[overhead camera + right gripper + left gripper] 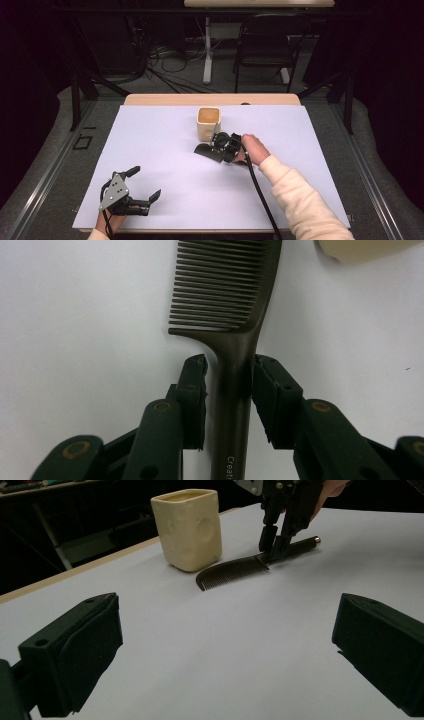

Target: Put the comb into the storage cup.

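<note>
On the flat white table sheet [165, 150], a squarish cream cup [188, 527] with dimpled walls stands just beside a dark plastic comb [235, 340]. Right gripper [229, 390] straddles its smooth handle, one pad touching. Left gripper [225, 645] rests wide apart, empty.

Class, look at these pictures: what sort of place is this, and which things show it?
Probably a lab or workshop set up for recording, not a home. A white sheet covers the table, loose cables lie on the floor behind, and a desk leg and a dark chair stand beyond.
</note>
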Demonstrator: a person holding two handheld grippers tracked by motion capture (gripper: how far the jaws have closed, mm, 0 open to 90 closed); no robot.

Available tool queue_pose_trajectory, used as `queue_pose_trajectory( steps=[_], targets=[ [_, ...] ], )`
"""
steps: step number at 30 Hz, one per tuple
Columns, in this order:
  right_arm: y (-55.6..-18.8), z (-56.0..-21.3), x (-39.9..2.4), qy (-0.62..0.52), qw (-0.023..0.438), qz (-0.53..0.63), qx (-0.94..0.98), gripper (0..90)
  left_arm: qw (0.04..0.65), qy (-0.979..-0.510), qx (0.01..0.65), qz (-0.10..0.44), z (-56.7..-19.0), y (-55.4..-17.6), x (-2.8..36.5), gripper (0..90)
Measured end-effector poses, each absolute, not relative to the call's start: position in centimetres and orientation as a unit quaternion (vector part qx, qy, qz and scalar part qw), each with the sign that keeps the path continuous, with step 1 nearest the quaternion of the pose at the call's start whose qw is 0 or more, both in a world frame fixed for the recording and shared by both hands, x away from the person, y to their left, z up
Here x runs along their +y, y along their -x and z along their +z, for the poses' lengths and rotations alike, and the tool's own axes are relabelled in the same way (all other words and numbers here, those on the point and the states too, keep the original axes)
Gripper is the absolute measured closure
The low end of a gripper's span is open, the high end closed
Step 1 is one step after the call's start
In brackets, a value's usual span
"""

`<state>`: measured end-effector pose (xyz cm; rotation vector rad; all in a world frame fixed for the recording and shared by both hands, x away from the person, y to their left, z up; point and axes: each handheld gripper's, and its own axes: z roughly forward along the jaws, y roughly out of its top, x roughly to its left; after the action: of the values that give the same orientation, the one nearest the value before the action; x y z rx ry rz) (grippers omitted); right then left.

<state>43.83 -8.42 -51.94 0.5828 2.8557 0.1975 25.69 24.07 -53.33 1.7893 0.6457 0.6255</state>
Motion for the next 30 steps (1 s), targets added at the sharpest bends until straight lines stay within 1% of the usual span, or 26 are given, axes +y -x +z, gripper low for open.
queue_pose_trajectory(
  steps=[9, 16, 30],
  targets=[
    [-44.44, -52.65, -8.47, -0.206, 0.101, 0.050, 0.972, 68.1, 0.538, -0.753, 0.272, 0.263, -53.34, -25.74, 24.11, 0.0],
    [-44.64, -52.82, -8.61, -0.210, 0.100, 0.057, 0.971, 71.1, 0.539, -0.753, 0.271, 0.262, -53.34, -25.73, 24.09, 0.0],
    [-44.04, -51.94, -9.19, -0.208, 0.111, 0.076, 0.969, 72.3, 0.539, -0.753, 0.271, 0.262, -53.33, -25.70, 24.08, 0.0]
  ],
)
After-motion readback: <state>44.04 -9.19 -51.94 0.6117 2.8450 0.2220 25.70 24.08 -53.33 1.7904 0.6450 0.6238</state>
